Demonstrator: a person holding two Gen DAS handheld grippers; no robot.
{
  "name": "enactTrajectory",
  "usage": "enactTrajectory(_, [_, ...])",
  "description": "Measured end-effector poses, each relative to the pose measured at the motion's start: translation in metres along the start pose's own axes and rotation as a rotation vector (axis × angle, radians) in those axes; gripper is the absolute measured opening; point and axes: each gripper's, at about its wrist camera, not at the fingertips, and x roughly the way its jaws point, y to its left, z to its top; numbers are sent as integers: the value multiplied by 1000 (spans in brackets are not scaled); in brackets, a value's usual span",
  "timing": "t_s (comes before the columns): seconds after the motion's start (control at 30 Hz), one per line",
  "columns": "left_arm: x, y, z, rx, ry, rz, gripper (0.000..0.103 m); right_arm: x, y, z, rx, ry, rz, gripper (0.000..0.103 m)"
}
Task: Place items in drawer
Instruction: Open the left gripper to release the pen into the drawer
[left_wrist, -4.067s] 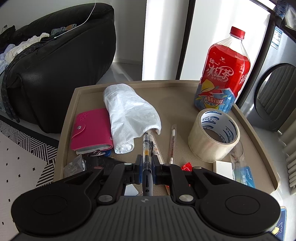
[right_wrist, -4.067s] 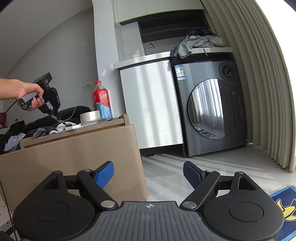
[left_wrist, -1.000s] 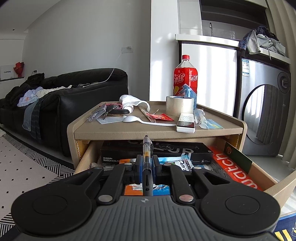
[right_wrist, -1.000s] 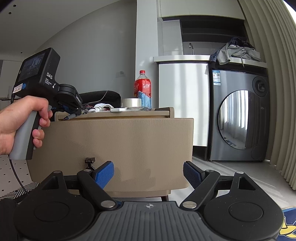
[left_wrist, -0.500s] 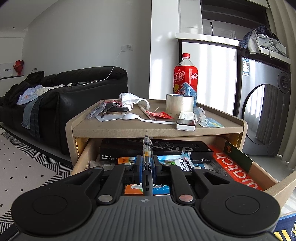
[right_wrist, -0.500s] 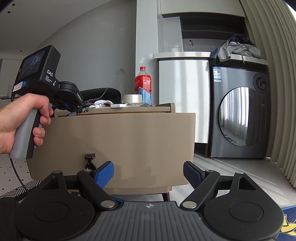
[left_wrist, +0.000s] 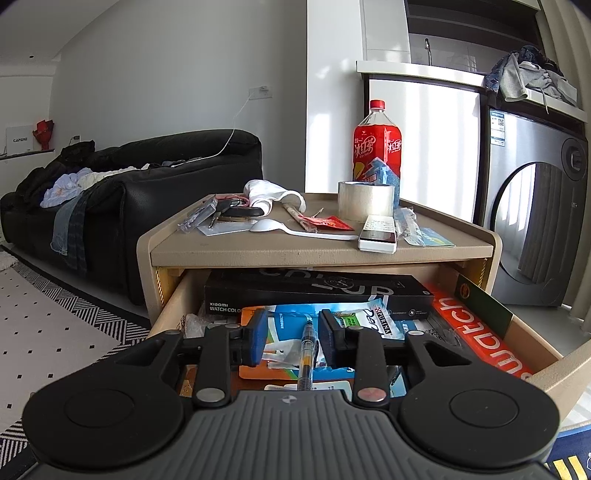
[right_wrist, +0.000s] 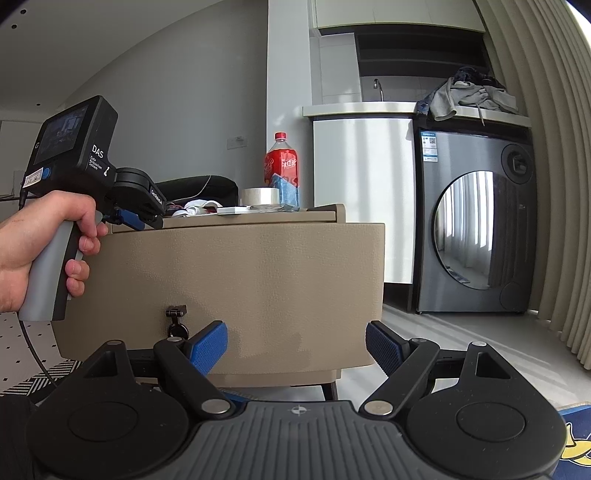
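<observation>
My left gripper (left_wrist: 293, 330) hovers over the pulled-out beige drawer (left_wrist: 537, 334), its jaws opening. A clear pen (left_wrist: 306, 354) lies loose between the blue pads, touching neither, over the packets in the drawer. A black watch box (left_wrist: 314, 293) and an orange box (left_wrist: 476, 332) also fill the drawer. In the right wrist view, a hand holds the left gripper (right_wrist: 135, 218) above the drawer's front panel (right_wrist: 240, 273). My right gripper (right_wrist: 295, 343) stands open and empty, low in front of that panel.
On the side table's top (left_wrist: 258, 249) lie a red drink bottle (left_wrist: 376, 147), a tape roll (left_wrist: 365, 201), a white spoon (left_wrist: 280, 227), a white remote (left_wrist: 378, 234) and keys (left_wrist: 231, 212). A black sofa (left_wrist: 129, 184) is to the left, a washing machine (right_wrist: 476, 229) to the right.
The left gripper's jaws have spread apart and let go of the pen, which has dropped lower between the pads. The right gripper has stayed as it was.
</observation>
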Motion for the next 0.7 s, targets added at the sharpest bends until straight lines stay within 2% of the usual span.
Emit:
enactTrajectory(0.03, [-1, -1, -1, 6, -6, 6, 77, 0, 0, 0, -2, 0, 0, 85])
enactTrajectory(0.13, [-4, -1, -2, 5, -24, 21, 88, 1, -1, 0, 1, 2, 2, 85])
enactTrajectory(0.53, [-10, -2, -2, 15, -54, 18, 97, 2, 1, -1, -7, 5, 9, 85])
enactTrajectory(0.7, [-11, 0, -4, 10, -37, 4, 99, 1, 1, -3, -10, 6, 11, 85])
